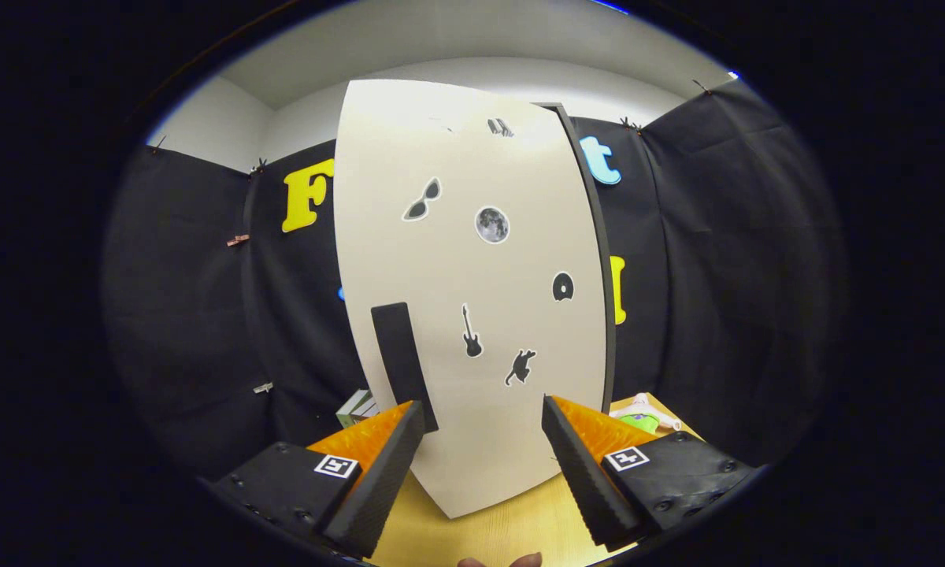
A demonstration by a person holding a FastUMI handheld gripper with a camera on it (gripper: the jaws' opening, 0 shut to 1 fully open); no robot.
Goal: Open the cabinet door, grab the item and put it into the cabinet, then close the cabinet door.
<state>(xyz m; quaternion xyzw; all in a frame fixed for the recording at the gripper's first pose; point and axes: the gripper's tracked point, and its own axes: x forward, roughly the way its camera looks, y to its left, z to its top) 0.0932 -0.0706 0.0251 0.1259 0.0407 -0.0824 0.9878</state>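
A tall cream cabinet door (472,299), dotted with small stickers, stands shut; its dark upright handle (400,358) sits near the left edge.

The surface (472,535) is light wood, visible between and beneath the jaws, which stand wide apart with nothing between them. The cabinet (480,299) stands upright on it just ahead of the jaws, pale door shut, a dark handle (400,354) on its left side. To the cabinet's right, beyond the right jaw, a green and white item (642,416) lies on the surface; to its left, partly hidden behind the left jaw, a green and white box (357,408).
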